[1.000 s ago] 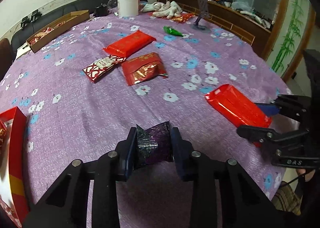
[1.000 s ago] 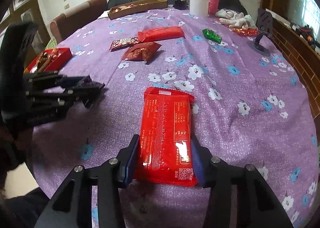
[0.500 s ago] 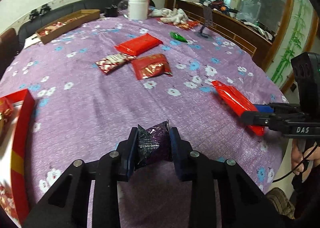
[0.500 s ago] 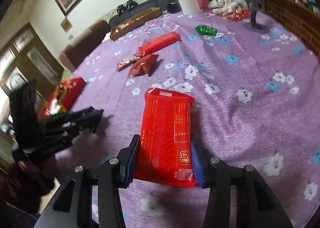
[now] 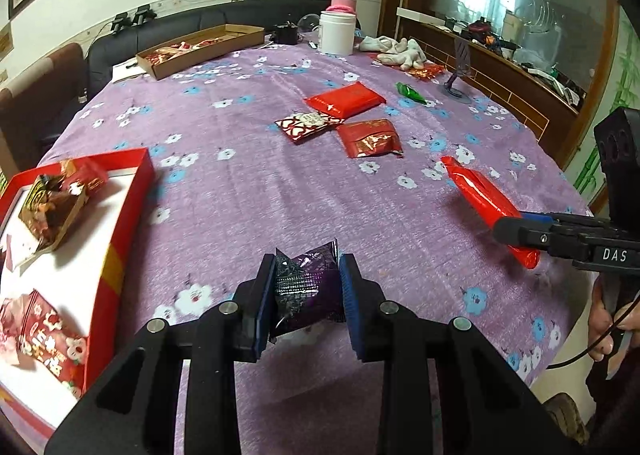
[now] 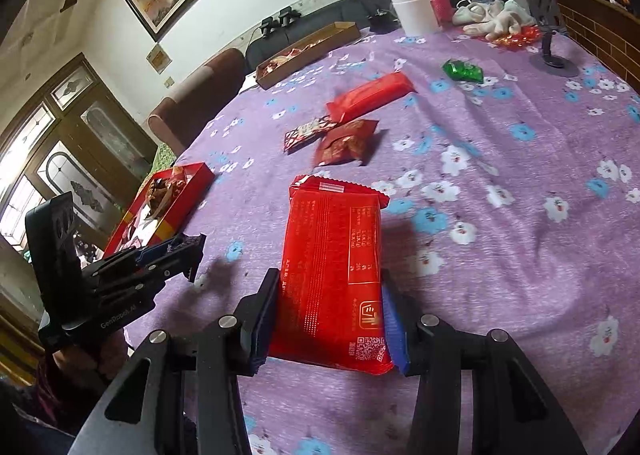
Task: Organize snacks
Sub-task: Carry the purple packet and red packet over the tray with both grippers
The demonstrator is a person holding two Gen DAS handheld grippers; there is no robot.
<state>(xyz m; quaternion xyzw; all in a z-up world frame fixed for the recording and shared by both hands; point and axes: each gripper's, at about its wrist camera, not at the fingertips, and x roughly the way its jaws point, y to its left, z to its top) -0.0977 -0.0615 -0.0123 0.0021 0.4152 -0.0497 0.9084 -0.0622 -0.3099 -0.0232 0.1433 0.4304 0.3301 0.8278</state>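
Observation:
My left gripper (image 5: 306, 283) is shut on a small dark purple snack packet (image 5: 308, 289), held above the purple flowered tablecloth. To its left lies the red box (image 5: 128, 199) with several snacks inside. My right gripper (image 6: 328, 311) is shut on a long red snack pack (image 6: 332, 267), lifted off the cloth; in the left wrist view that pack (image 5: 484, 197) juts from the right gripper (image 5: 516, 231) at the right. The left gripper (image 6: 188, 251) shows at the left of the right wrist view, near the red box (image 6: 176, 207).
Mid-table lie a red pack (image 5: 344, 101), a heart-patterned packet (image 5: 308, 125) and a red-gold pouch (image 5: 370, 143). A green sweet (image 5: 410, 93), a phone stand (image 5: 460, 71), a white jar (image 5: 337, 33), a pink flask (image 5: 342, 3), gloves (image 5: 394, 49) and a brown cardboard tray (image 5: 200, 51) stand farther back.
The left gripper has carried the purple packet leftward, bringing the red box far more into view. The right gripper has rolled and lifted the red pack a little.

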